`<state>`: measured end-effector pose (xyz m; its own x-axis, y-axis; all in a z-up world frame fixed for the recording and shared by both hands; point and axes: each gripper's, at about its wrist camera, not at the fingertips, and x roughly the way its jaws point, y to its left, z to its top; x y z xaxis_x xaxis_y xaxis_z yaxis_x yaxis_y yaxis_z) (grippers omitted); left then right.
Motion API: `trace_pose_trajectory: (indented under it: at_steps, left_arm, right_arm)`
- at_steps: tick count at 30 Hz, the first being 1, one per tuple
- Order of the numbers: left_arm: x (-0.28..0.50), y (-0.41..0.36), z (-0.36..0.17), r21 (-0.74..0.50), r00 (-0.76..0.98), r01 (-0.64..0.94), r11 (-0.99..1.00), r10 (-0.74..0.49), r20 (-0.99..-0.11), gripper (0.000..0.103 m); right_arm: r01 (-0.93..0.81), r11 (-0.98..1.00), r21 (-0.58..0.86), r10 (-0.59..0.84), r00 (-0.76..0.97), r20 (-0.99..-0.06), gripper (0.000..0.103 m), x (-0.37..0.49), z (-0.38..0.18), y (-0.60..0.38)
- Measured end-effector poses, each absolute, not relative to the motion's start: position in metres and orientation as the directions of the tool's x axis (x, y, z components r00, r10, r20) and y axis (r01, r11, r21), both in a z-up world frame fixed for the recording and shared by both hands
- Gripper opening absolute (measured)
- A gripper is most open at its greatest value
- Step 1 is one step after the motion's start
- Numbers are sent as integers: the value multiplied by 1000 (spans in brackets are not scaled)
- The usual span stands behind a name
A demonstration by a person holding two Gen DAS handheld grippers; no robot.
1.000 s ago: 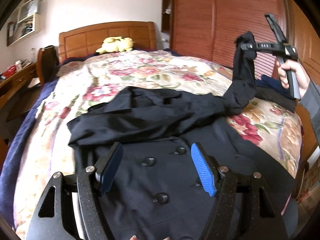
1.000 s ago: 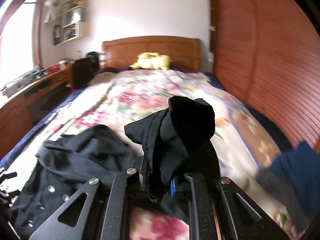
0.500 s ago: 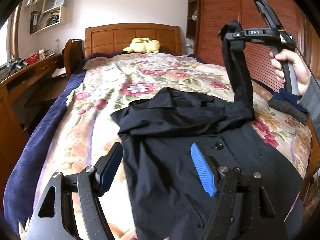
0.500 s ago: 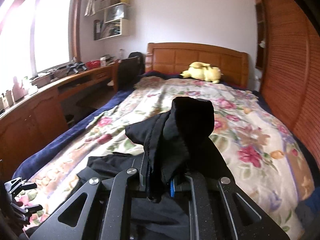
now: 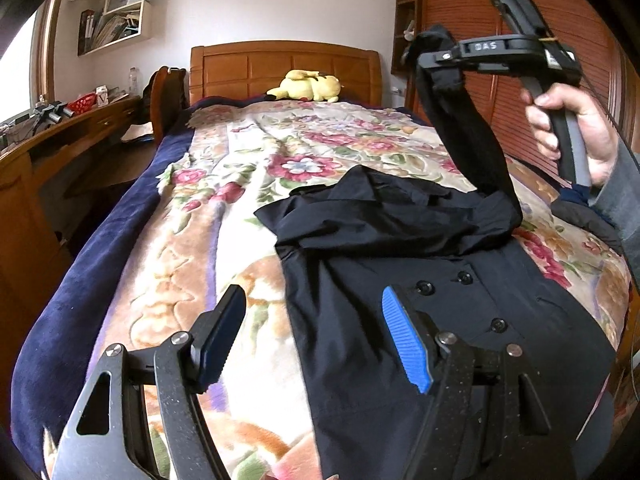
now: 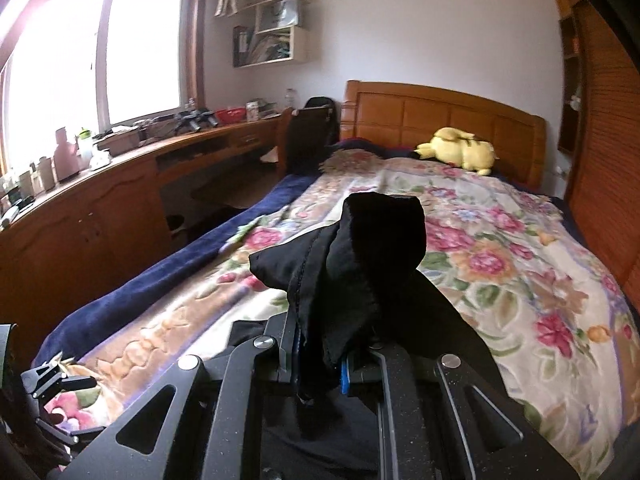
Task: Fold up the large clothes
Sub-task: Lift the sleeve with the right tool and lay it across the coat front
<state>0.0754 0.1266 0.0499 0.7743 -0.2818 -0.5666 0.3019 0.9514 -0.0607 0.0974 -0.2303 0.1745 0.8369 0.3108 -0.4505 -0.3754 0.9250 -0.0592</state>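
On the floral bedspread (image 5: pixel 248 208), we are folding a black coat (image 5: pixel 400 320) and are partway into the sleeves.

We are holding the right gripper (image 5: pixel 434 58) high above the bed, its jaws clamped tight on the cuff of one sleeve (image 5: pixel 472 140), which is hanging from it down to the coat's shoulder. We are keeping the left gripper (image 5: pixel 316 340) low over the coat's buttoned front, jaws spread wide and gripping nothing. The coat is lying face up, lengthwise along the bed's right side. The other sleeve seems to be lying across the chest already; laying this one over and folding the body are, we judge, yet to come.
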Motion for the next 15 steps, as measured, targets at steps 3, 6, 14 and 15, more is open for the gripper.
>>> trace_pose_trajectory:
  at_steps: [3,6,14,15]
  left_arm:
    - [73,134,46,-62,774,289,955,-271,-572,72]
    - [74,144,40,-64,772,274,960,-259,-580,72]
    - [86,152,33,-77,762,260,963,-253,-596,72]
    - [88,149,33,-82,761,265,961,-261,-594,72]
  right_arm:
    - [-418,908,-42,347,802,-486,14,114,155,-214]
    - [-462,887,-1,389,749,-537,14,134,130,-196]
    - [-530,848,7,418,660,-625,39,161,90,-189]
    - [-529,849,6,420,666,-616,42,160,95,-194]
